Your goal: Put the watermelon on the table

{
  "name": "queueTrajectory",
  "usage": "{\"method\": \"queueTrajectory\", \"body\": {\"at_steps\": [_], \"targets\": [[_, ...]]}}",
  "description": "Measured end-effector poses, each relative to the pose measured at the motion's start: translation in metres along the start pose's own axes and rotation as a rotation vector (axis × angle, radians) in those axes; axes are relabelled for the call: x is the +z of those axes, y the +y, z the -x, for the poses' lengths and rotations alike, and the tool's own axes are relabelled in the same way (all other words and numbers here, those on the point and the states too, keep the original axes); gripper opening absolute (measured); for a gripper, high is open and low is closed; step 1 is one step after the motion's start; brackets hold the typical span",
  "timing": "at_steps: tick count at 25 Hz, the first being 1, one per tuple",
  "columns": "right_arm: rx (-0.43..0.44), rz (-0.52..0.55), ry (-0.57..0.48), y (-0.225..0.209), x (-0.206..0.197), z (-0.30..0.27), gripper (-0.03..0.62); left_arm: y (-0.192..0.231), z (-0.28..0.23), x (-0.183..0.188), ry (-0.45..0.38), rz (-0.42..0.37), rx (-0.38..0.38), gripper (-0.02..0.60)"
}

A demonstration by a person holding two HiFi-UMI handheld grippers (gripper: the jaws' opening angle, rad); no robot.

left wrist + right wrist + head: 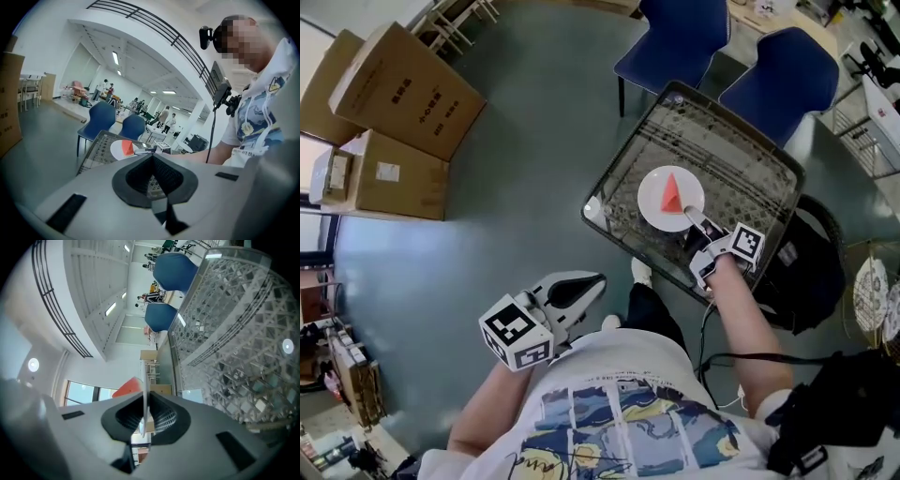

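Pinches the rim of a white plate (652,202) with the right gripper (694,219), jaws nearly together and pressed on both faces of it. Shows that plate (146,385) edge-on between the dark pads in the right gripper view (144,397). Carries a red wedge of watermelon (672,194) on top, near the middle of the plate. Peeks out as a red corner (125,389) to the left of the plate's edge in the right gripper view. Keeps plate and watermelon over the glass table (741,159), inside its frame. Cannot tell whether the plate rests on the glass or hangs just above it.

Holds the left gripper (595,281) off to the left of the table, above the grey floor (487,225), jaws closed together on nothing. Confirms this in the left gripper view (152,156), with the pads meeting in a point. Looks from there across to the table (96,152), the plate (117,150) and the watermelon (127,148).

Finds two blue chairs (675,37) beyond the table. Puts cardboard boxes (408,89) on the floor well apart at upper left.
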State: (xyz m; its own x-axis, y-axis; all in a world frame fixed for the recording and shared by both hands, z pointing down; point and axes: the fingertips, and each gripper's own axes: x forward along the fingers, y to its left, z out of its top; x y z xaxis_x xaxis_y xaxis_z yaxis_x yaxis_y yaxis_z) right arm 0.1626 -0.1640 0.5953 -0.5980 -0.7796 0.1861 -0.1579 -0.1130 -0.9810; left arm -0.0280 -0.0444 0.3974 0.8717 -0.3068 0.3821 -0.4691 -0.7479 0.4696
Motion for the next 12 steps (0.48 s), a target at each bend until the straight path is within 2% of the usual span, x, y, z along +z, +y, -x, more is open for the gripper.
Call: {"method": "queueTrajectory", "body": {"at_steps": [7, 12], "targets": [[-0.045, -0.005, 0.056, -0.029, 0.061, -0.089, 0.025, 0.042, -0.023, 0.046, 0.004, 0.051, 0.079, 0.008], [-0.081, 0.006, 0.053, -0.063, 0.078, -0.112, 0.025, 0.038, -0.021, 0.037, 0.008, 0.06, 0.115, 0.009]]}}
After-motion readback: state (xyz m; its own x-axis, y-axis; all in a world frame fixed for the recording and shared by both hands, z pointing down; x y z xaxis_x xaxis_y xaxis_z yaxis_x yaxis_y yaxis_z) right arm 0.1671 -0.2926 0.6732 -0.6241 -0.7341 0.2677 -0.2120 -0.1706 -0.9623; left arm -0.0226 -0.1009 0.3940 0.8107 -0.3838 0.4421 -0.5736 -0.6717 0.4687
